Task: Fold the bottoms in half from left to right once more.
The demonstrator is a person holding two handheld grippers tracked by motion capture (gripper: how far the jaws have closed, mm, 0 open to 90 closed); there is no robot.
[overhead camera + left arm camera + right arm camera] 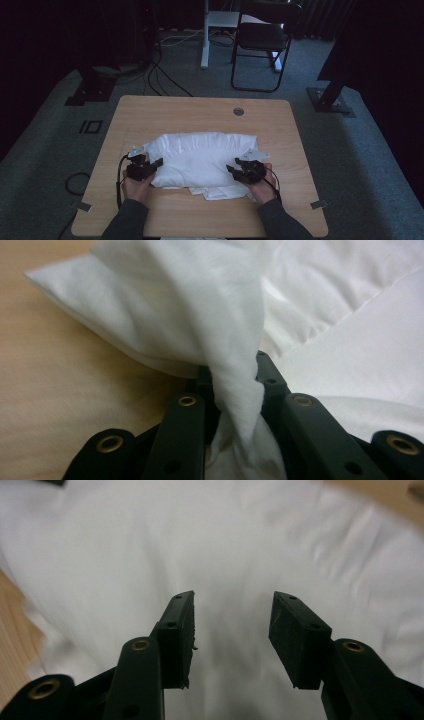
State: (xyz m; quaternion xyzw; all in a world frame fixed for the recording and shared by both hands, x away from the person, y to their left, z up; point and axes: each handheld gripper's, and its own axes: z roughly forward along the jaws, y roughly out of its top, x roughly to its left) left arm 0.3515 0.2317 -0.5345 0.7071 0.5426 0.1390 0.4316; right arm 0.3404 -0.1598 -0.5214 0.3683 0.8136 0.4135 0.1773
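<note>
White pillow (200, 157): lies mid-counter (150, 110), loose fabric bunched at near edge. Left tongs (234, 385): at pillow's left end, jaws clamped on pinched fold of white cloth. Right tongs (232, 630): at pillow's right end, jaws parted, nothing between, hovering over white fabric.

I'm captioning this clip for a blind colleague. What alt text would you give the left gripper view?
A bunched fold of white cloth is pinched between the two black jaws of the left gripper rising from the bottom edge. The rest of the cloth spreads up and to the right, and the light wooden table shows on the left.
</note>
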